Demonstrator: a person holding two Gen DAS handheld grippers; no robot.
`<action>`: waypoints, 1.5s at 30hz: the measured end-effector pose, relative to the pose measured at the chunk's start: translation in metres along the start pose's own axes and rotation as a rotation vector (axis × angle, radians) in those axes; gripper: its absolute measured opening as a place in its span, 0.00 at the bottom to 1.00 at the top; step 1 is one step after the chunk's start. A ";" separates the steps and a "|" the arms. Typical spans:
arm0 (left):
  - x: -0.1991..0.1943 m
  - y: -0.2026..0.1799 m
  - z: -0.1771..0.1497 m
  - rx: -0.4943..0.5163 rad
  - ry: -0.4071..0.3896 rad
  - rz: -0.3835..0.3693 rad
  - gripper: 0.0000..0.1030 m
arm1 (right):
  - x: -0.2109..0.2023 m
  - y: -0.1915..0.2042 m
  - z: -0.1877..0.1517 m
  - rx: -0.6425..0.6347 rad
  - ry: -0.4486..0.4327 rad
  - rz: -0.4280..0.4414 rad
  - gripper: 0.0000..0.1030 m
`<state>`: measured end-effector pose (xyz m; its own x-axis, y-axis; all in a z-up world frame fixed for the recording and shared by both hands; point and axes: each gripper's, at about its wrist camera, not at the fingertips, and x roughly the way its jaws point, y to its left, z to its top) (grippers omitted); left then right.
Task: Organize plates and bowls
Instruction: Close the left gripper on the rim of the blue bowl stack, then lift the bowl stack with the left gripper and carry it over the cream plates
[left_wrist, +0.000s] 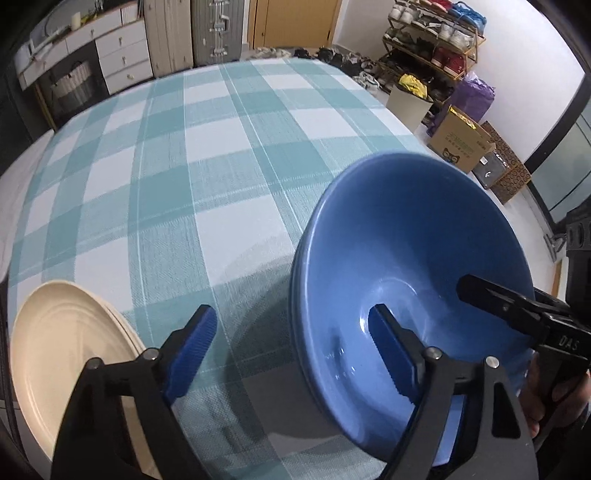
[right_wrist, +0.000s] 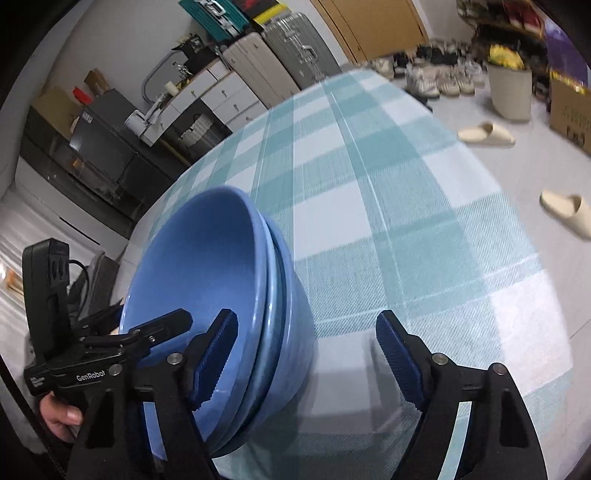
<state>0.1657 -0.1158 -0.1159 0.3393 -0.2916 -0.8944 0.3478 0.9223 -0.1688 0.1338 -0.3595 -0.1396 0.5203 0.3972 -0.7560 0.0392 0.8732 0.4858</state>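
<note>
A stack of blue bowls (left_wrist: 406, 240) stands on the checked tablecloth, nested one in another; it also shows in the right wrist view (right_wrist: 207, 258). My left gripper (left_wrist: 295, 345) is open, with its right finger inside the top bowl and its left finger outside the rim. My right gripper (right_wrist: 306, 356) is open too, its left finger inside the bowl and its right finger outside over the cloth. Each gripper straddles the bowl wall from an opposite side. A cream plate (left_wrist: 62, 354) lies at the near left of the table.
The teal and white checked tablecloth (left_wrist: 207, 155) covers the table. Beyond the far edge stand suitcases (left_wrist: 218, 29), drawers and a shoe rack (left_wrist: 432, 48). A cardboard box (left_wrist: 461, 142) and slippers (right_wrist: 487, 134) lie on the floor to the right.
</note>
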 end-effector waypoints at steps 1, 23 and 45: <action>0.001 0.001 0.000 -0.003 0.009 -0.017 0.76 | 0.000 0.001 0.000 0.000 0.003 -0.008 0.74; 0.004 0.012 0.001 -0.071 0.165 -0.233 0.21 | 0.006 0.018 0.002 0.046 0.107 -0.060 0.24; 0.006 0.001 0.018 0.046 0.223 -0.138 0.17 | 0.023 0.037 0.030 -0.123 0.247 -0.201 0.12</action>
<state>0.1837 -0.1208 -0.1145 0.0863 -0.3457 -0.9344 0.4186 0.8636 -0.2808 0.1733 -0.3268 -0.1262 0.2898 0.2567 -0.9220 0.0088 0.9626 0.2707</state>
